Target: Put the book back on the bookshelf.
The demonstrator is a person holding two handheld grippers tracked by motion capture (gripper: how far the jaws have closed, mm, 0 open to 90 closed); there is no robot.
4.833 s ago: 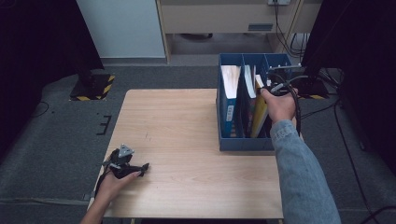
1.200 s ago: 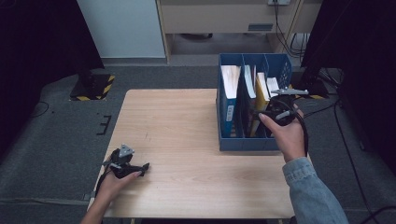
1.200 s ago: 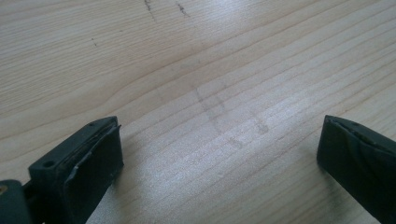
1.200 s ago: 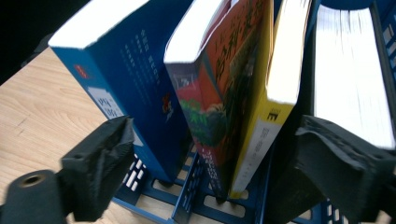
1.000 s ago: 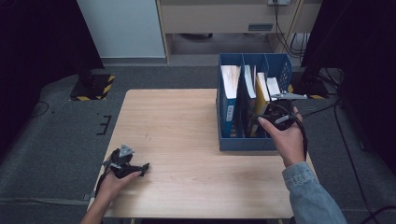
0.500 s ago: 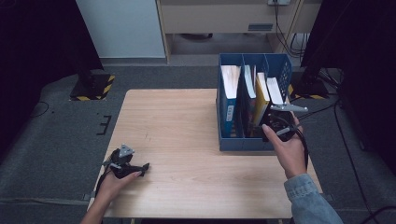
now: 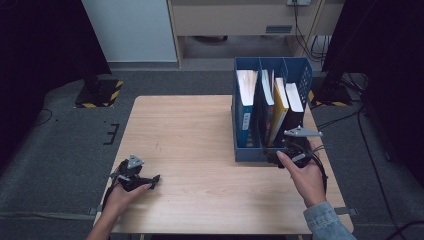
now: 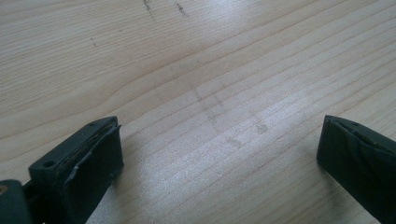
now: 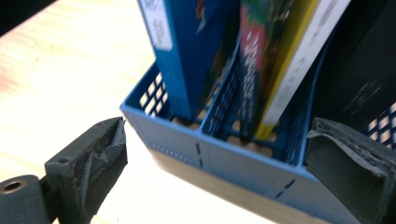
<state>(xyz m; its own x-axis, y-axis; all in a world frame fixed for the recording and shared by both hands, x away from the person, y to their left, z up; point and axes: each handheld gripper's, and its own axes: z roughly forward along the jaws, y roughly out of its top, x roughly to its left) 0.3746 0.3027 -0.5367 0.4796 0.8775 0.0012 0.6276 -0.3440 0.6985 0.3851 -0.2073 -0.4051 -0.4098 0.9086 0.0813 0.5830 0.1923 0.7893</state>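
Pale matt wood-grain table (image 7: 200, 135); blue perforated plastic file rack (image 9: 219, 154) holding glossy-covered books (image 9: 187, 56); grippers' jaws matt black

A blue slotted file rack (image 7: 248, 152) is standing upright at the right side of the table, its low front wall facing the person. Inside it, a blue book (image 7: 245, 107) is sitting in the left compartment, a dark colourful one and a yellow book (image 7: 278, 112) are leaning in the middle, and a black book (image 7: 295, 107) is standing at the right.
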